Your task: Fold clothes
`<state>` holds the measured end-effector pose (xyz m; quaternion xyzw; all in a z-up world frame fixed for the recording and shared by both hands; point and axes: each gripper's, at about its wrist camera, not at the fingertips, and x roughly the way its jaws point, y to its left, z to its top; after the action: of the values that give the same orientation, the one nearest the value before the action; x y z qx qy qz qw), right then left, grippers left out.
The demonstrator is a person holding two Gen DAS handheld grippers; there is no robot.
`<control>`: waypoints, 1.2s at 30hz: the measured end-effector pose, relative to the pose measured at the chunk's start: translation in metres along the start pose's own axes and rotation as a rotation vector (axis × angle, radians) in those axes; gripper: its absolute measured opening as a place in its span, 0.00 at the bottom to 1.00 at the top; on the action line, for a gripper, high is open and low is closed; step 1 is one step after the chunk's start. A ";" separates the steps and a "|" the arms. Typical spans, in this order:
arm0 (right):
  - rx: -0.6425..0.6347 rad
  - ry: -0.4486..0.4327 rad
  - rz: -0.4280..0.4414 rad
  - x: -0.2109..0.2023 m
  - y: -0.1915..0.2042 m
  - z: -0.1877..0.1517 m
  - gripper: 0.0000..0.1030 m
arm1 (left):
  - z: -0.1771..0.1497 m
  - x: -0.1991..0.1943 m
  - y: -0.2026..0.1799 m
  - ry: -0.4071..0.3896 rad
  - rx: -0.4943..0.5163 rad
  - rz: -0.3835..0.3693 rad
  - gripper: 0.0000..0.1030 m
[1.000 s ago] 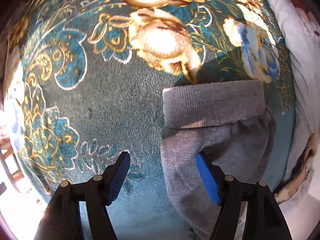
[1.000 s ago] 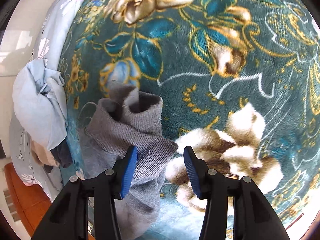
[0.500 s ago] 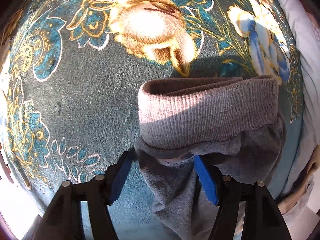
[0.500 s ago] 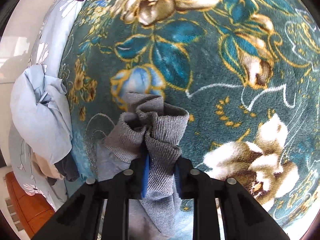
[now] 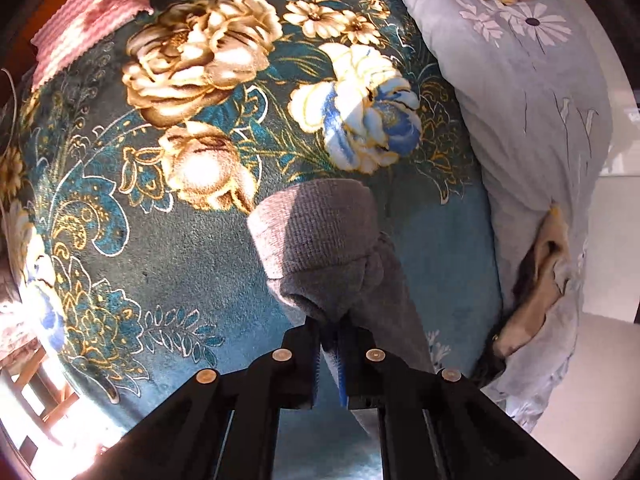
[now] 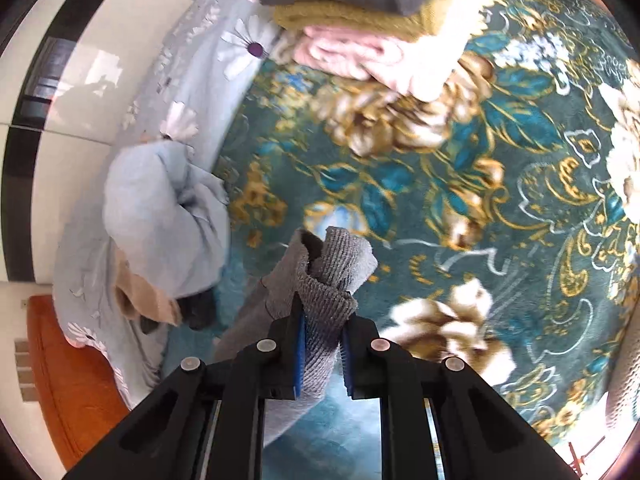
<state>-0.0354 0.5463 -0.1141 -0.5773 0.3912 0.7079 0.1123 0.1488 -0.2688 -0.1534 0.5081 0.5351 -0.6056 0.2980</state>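
- Left wrist view: left gripper [image 5: 329,344] is now clamped on the grey garment [image 5: 320,248]; a second ago its blue pads were wide apart over the cloth, half a second ago just closing in.
- The garment's ribbed band, which lay flat and wide on the bed blanket [image 5: 160,240] a second ago, is now bunched into a narrow hump rising at 12 o'clock from the jaws, with plain grey fabric trailing to 5 o'clock.
- Right wrist view: right gripper [image 6: 322,350] is clamped on the same ribbed band [image 6: 332,276]. It was apart a second ago and already shut half a second ago.
- More of the room shows in both views than before, so both grippers have likely lifted. The folded stack [image 6: 372,20] at 12 o'clock is newly in frame.
- My read: both grasps are secured, pick-up phase is done, and the garment is being raised to spread or shake out. No fold made yet.
- Garment look: soft grey knit, thick ribbed cuff or waistband, crumpled and doubled at the right grasp, hanging limp to 7 o'clock toward the blanket.
- Location: centre-low in both views, above the teal floral blanket, with the pale blue quilt [image 5: 532,120] at 3 o'clock in the left view.
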 end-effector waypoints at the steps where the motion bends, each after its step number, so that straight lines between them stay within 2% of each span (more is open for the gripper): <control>1: 0.037 0.035 -0.042 0.012 -0.018 -0.005 0.14 | -0.005 0.010 0.012 0.010 0.004 0.016 0.09; 4: 0.140 0.096 -0.135 0.037 -0.060 -0.017 0.15 | -0.022 0.058 0.051 0.087 -0.052 0.188 0.08; 6: 0.142 0.083 -0.122 0.034 -0.065 -0.019 0.15 | -0.029 0.067 0.066 0.091 -0.100 0.231 0.08; 12: 0.036 0.040 -0.090 0.006 -0.040 -0.015 0.14 | -0.034 0.052 0.058 0.087 -0.091 0.177 0.12; 13: 0.002 0.024 -0.087 0.001 -0.030 -0.017 0.14 | -0.035 0.049 0.056 0.096 -0.097 0.167 0.17; 14: -0.034 0.008 -0.084 -0.004 -0.019 -0.019 0.14 | -0.038 0.046 0.054 0.104 -0.103 0.154 0.30; 16: -0.135 -0.020 -0.082 -0.016 0.010 -0.028 0.14 | -0.045 0.037 0.050 0.112 -0.109 0.123 0.48; 17: -0.187 -0.034 -0.081 -0.021 0.024 -0.033 0.14 | -0.050 0.032 0.048 0.109 -0.103 0.111 0.51; 21: -0.394 -0.059 -0.040 -0.036 0.081 -0.066 0.14 | -0.074 0.018 0.056 0.137 -0.136 0.056 0.53; 24: -0.413 -0.046 -0.016 -0.034 0.091 -0.077 0.14 | -0.088 0.010 0.066 0.163 -0.172 0.025 0.53; 27: -0.385 -0.034 -0.047 -0.023 0.077 -0.070 0.14 | -0.093 0.002 0.079 0.167 -0.204 0.006 0.53; 30: -0.370 -0.002 -0.131 -0.006 0.047 -0.056 0.14 | -0.091 -0.009 0.088 0.140 -0.200 0.009 0.53; 33: -0.315 0.041 -0.191 0.017 0.008 -0.041 0.14 | -0.092 -0.016 0.091 0.123 -0.188 0.036 0.54; 36: -0.246 0.069 -0.210 0.033 -0.026 -0.031 0.15 | -0.097 -0.017 0.097 0.119 -0.188 0.073 0.54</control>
<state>-0.0070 0.5326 -0.1560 -0.6484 0.2427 0.7146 0.1003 0.2702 -0.2042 -0.1621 0.5321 0.5874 -0.5104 0.3336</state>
